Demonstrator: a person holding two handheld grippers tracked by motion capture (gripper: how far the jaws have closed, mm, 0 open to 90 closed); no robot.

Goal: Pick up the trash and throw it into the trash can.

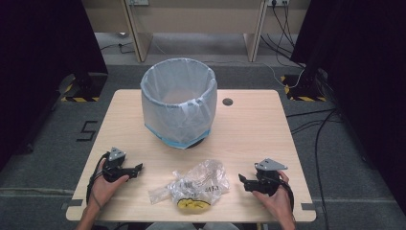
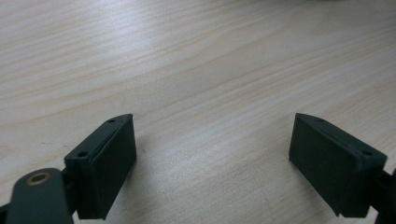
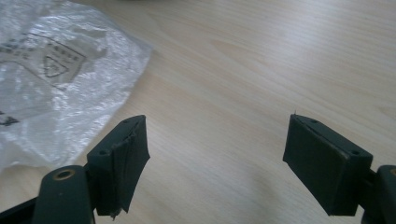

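On the table (image 1: 249,139), both hand-held grippers gape wide, empty.

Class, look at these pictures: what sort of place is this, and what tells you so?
Probably a lab or recording space, not a home: black curtains flank the wooden table, hazard-striped stand bases sit on the grey floor, and cables trail across it. A lined bin stands staged on the table.

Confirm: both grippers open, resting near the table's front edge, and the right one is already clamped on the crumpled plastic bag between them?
Not quite. The right gripper isn't clamped on the crumpled plastic bag: the right gripper view shows its jaws wide apart over bare table, with the bag off to one side. The rest holds: the left gripper is open too, and the bag lies between them in the high view.
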